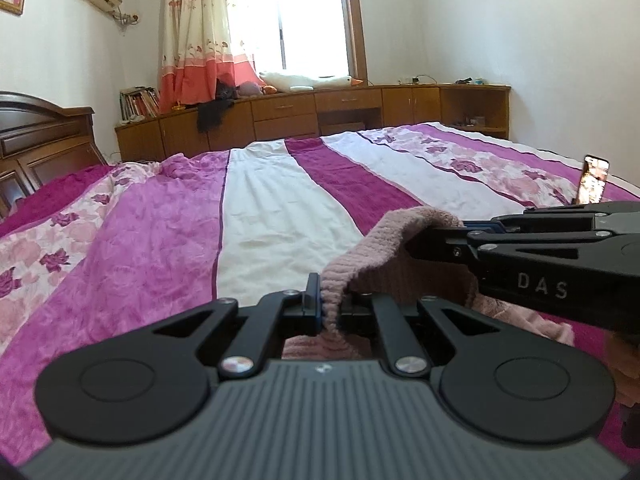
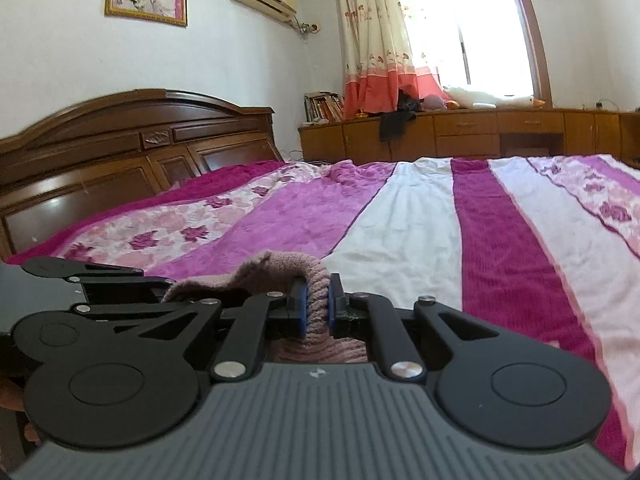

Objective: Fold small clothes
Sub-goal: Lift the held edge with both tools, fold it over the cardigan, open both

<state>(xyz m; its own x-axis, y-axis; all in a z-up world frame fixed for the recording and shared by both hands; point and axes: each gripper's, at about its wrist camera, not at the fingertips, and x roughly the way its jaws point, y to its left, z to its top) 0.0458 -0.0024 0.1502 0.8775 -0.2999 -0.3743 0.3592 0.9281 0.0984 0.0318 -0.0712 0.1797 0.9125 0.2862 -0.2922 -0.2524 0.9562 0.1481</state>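
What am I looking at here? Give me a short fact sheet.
Place: bedroom, striped pink and white bedspread
Item handled: pink knitted garment
Left gripper: shut on the garment's edge
Right gripper: shut on the same garment
Garment state: edge lifted between both grippers, the rest hidden beneath them
Nearby: phone propped on the bed

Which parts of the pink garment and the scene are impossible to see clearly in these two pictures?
- Pink garment: its type and lower part, hidden behind the left hand-held gripper in the left wrist view.
- Same in the right wrist view, behind the right hand-held gripper.
- Phone screen: too small.
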